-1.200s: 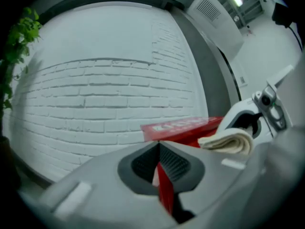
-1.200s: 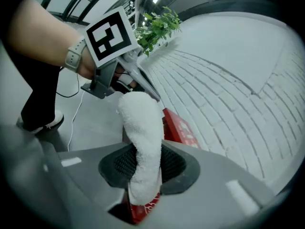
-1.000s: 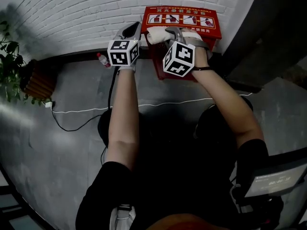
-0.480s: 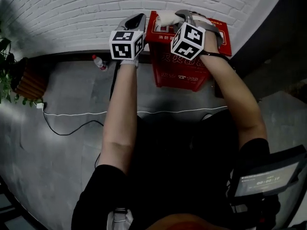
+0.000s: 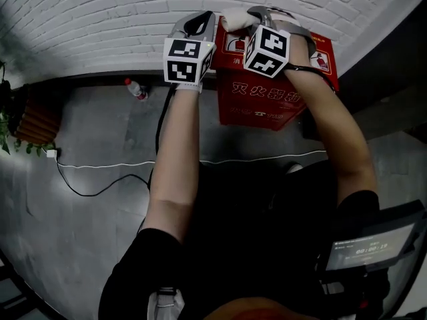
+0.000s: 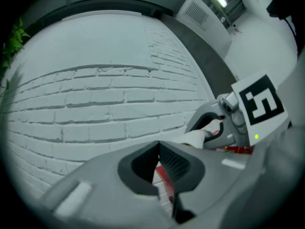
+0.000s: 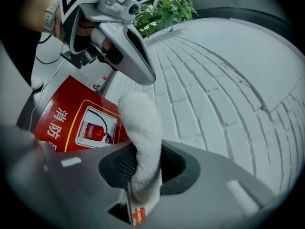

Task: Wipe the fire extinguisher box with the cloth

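The red fire extinguisher box stands on the floor against the white brick wall. My right gripper is over the box's top back edge, shut on a white cloth that bulges out to the left. In the right gripper view the cloth fills the jaws, with the box's printed red top below it. My left gripper hovers beside the box's left corner, shut with nothing in it. In the left gripper view its jaws meet, with a strip of the red box behind them.
The white brick wall runs just behind both grippers. A small water bottle stands at its foot left of the box. A white cable trails across the grey floor. A plant sits at the far left, a dark pillar at right.
Both grippers have moved toward the wall, the right one carrying the cloth across the box's top to its back edge. The view has come closer to the box.
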Demonstrator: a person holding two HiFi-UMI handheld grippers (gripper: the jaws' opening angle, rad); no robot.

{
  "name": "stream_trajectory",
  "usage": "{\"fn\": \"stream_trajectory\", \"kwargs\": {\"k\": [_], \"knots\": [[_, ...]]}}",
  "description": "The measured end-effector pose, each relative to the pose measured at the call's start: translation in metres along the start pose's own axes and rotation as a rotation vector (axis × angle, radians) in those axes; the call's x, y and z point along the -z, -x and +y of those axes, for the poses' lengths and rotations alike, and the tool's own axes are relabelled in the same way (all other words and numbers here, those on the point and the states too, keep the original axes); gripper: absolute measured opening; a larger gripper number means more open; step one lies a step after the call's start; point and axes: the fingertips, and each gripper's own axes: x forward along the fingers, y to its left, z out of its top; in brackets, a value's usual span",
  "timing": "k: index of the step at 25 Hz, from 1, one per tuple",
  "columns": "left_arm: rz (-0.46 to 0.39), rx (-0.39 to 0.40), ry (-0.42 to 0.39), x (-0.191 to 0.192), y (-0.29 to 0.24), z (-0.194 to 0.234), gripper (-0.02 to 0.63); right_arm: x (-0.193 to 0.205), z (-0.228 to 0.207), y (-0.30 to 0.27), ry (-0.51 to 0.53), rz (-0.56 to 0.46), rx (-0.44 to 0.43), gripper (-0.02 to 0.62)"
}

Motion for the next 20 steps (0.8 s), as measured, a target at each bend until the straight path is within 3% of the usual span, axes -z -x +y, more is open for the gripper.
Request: {"fn": "stream_trajectory", "kwargs": {"k": [8, 13, 20], "knots": [[0.009, 0.042, 0.024, 0.018, -0.027, 0.005, 0.003, -0.003, 0.005, -0.031, 0.064, 0.033, -0.043, 0.104], [0.026, 0.086, 0.052, 0.024, -0.034, 0.002, 0.002, -0.004, 0.015, -0.048, 0.178, 0.082, -0.091, 0.099], [0.065, 0.061, 0.050, 0.017, -0.033, -0.003, 0.002, -0.003, 0.027, -0.042, 0.357, 0.110, -0.148, 0.086]]}}
